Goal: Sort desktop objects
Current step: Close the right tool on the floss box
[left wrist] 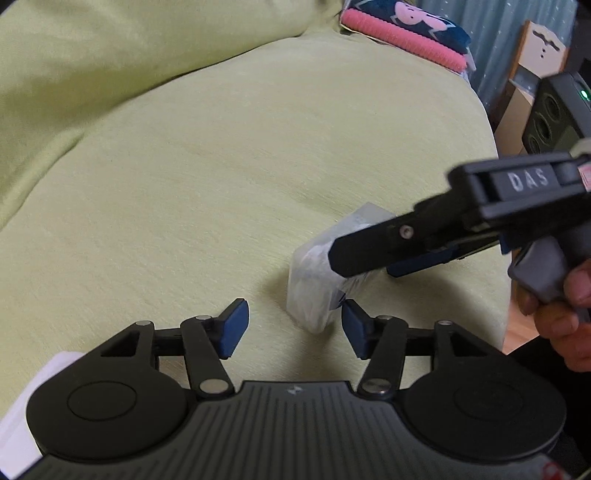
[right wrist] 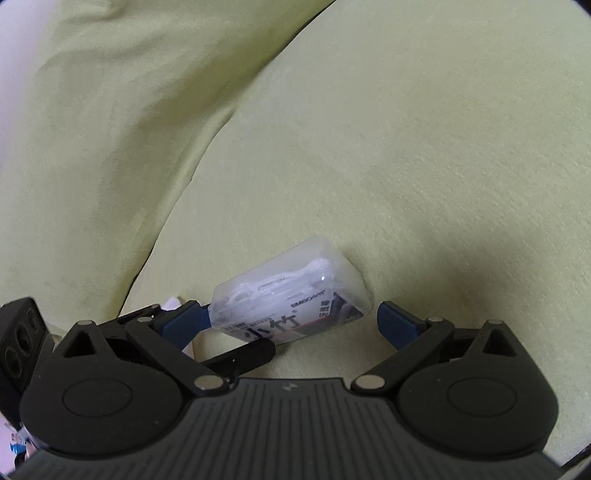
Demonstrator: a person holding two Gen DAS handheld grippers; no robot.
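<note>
Yellow-green fabric (left wrist: 221, 166) covers the whole working surface, a soft cushion-like seat with a raised fold of the same cloth rising along the far left. At the near left in the left wrist view, the left gripper (left wrist: 294, 328) hangs low over the fabric with its blue-padded fingers (left wrist: 232, 326) spread wide and nothing between them. Just right of its centre line stands a small clear plastic box (left wrist: 314, 284), tilted on one edge, white contents showing through its walls; its near corner sits just beside the left gripper's right pad. Further right, the right gripper (left wrist: 354, 258) reaches in from the side, held by a hand (left wrist: 561, 314) at the near right edge. In the right wrist view the right gripper (right wrist: 291, 317) has its jaws wide apart, the box (right wrist: 291, 295) lying between them with a printed label facing up. The left pad (right wrist: 184, 319) looks to be touching the box's end, while the right pad (right wrist: 397, 321) stands clear of it. Far right, behind the seat's edge, lie a pink ridged item (left wrist: 402, 40), a patterned dark cloth (left wrist: 417, 16) and a cardboard box (left wrist: 543, 51).
</note>
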